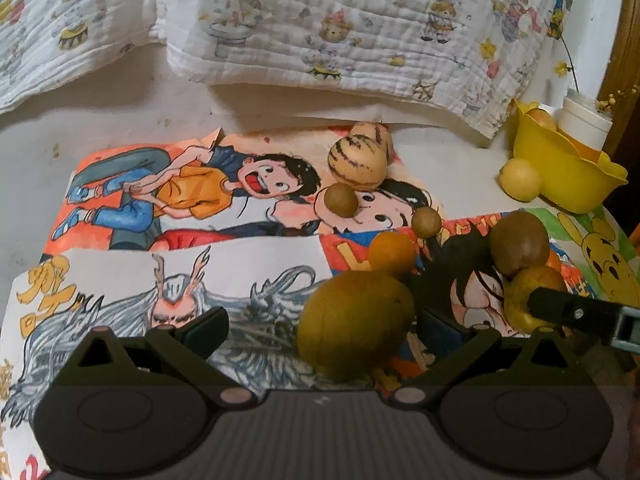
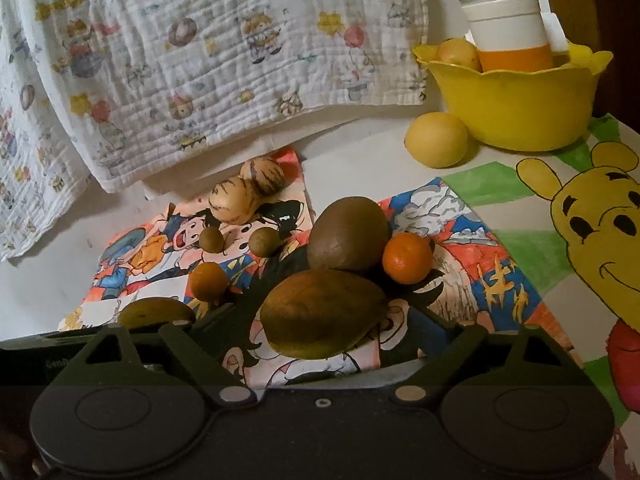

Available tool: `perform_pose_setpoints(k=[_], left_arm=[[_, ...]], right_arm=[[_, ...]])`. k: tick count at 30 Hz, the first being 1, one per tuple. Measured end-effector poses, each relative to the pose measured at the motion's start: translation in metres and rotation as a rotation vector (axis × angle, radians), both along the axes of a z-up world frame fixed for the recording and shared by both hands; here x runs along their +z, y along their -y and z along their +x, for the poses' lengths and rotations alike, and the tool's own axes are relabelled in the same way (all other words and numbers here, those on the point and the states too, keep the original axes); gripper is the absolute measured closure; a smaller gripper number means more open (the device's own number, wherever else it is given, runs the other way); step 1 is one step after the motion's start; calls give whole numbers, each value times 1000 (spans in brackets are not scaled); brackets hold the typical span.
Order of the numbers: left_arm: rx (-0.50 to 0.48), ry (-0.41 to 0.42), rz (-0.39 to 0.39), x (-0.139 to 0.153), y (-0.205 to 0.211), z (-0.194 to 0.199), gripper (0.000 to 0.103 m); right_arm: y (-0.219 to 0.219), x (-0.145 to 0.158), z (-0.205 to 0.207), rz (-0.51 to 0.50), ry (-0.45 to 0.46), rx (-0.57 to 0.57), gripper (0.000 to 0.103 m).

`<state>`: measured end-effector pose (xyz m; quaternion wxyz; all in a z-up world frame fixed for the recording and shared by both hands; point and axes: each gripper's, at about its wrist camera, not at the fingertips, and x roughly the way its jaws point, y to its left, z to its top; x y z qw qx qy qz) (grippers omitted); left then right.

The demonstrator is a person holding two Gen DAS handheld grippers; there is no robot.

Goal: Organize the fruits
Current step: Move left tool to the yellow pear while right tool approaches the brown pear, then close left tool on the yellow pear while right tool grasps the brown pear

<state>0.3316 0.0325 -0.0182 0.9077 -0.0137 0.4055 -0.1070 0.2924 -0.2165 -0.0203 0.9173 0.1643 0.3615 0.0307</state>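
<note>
nearest, a green-brown fruit (image 2: 320, 314) sits between the gaping, empty fingers of the right tool (image 2: 320, 332); left tool (image 1: 320, 328) likewise wide open around another (image 1: 354, 322), gripping nothing; yellow bowl (image 2: 520, 116) holds one fruit (image 2: 458, 54) and a cup (image 2: 510, 36); most fruit lies loose on the tabletop (image 2: 40, 280), so little seems done; lemon (image 2: 436, 140) blocks the bowl

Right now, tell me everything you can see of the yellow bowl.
The yellow bowl looks like glossy plastic with a wavy, scalloped rim. It stands upright at the far right of the table, by the bear drawing. Inside are a white-and-orange cup and a yellowish fruit. A round yellow fruit sits against its left side.
</note>
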Motion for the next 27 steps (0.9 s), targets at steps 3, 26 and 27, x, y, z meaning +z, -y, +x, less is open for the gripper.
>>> perform_pose_setpoints(k=[3,26,27], left_arm=[[-12,8,1,-1,2,4,4],[-114,-2,-13,-8,12,13,36],[-121,1,3,-9,13,12,36]], right_arm=[[-2,-2,4,-2,-10,-5,15],[-7,-7,11,-3,6,-51,25],[-6,-7,11,-3,6,-50,26]])
